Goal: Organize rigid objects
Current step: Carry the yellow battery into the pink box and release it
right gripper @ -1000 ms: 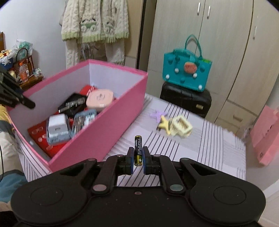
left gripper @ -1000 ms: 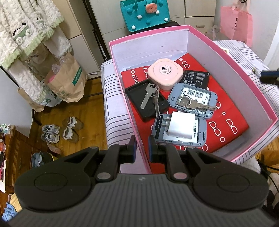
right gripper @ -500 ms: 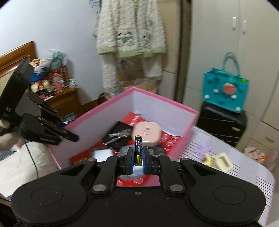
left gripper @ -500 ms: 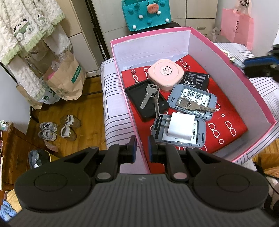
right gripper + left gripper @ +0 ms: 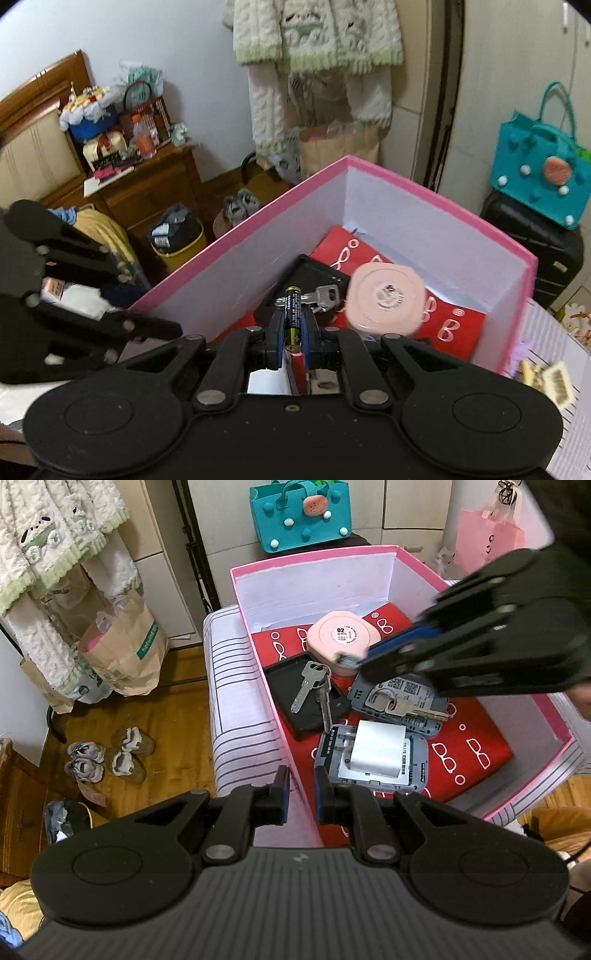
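Observation:
An open pink box stands on a striped surface. Inside lie a pink rounded case, keys on a black tray, more keys on a grey-blue device, and a white charger. My right gripper is shut on a black AAA battery, held upright over the box above the keys and the black tray. In the left wrist view the right gripper reaches in from the right. My left gripper is shut on the box's near left wall.
A red cloth with a glasses print lines the box floor. Hair clips lie on the striped surface right of the box. A teal bag sits on a black suitcase behind. Paper bags and shoes are on the wooden floor at left.
My right gripper has carried the battery from above the striped surface leftward to over the box interior. The left gripper has stayed on the box wall.

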The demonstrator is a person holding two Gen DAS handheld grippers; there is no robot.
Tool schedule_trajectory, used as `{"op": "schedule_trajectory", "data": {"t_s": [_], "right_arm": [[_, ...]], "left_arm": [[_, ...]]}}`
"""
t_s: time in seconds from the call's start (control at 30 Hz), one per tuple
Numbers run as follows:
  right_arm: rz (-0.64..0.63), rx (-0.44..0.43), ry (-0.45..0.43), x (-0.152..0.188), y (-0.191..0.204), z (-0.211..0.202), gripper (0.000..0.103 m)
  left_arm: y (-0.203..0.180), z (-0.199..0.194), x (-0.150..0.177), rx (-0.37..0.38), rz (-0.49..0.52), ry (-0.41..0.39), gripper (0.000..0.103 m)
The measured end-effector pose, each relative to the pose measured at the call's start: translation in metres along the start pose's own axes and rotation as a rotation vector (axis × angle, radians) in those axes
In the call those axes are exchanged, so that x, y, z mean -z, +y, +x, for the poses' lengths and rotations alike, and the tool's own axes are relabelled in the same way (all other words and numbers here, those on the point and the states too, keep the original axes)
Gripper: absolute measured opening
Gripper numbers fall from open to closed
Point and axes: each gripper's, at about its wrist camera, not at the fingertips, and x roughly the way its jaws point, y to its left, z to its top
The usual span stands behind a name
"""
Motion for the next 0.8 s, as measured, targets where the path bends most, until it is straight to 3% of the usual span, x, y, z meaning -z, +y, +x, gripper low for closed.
{"op": "schedule_trajectory", "data": {"t_s": [0.17,0.33,0.4,0.57,0.8], "right_arm": [[-0.020,-0.004,0.047,-0.015,0.004,0.025,0.011],[-0.031,0.041,0.055,-0.026,0.000,0.041,0.012],[-0.024,0.011,0.030,-0.028,-0.005,0.043,0.012],[0.014,-0.028,-0.053,-0.021,-0.014,0.021,0.015],[-0.040,0.091,-0.141,0.014,-0.019,-0.040,0.024]], "left_arm": [[0.004,0.000,0.000,0.017,-0.009,-0.003,0.012],[0.005,0.000,0.001,0.019,-0.004,-0.007,0.012],[0.006,0.000,0.001,0.024,-0.005,-0.005,0.013],[0.006,0.000,0.001,0.021,-0.004,-0.008,0.013],[0.005,0.001,0.003,0.014,-0.006,-0.011,0.013]]}}
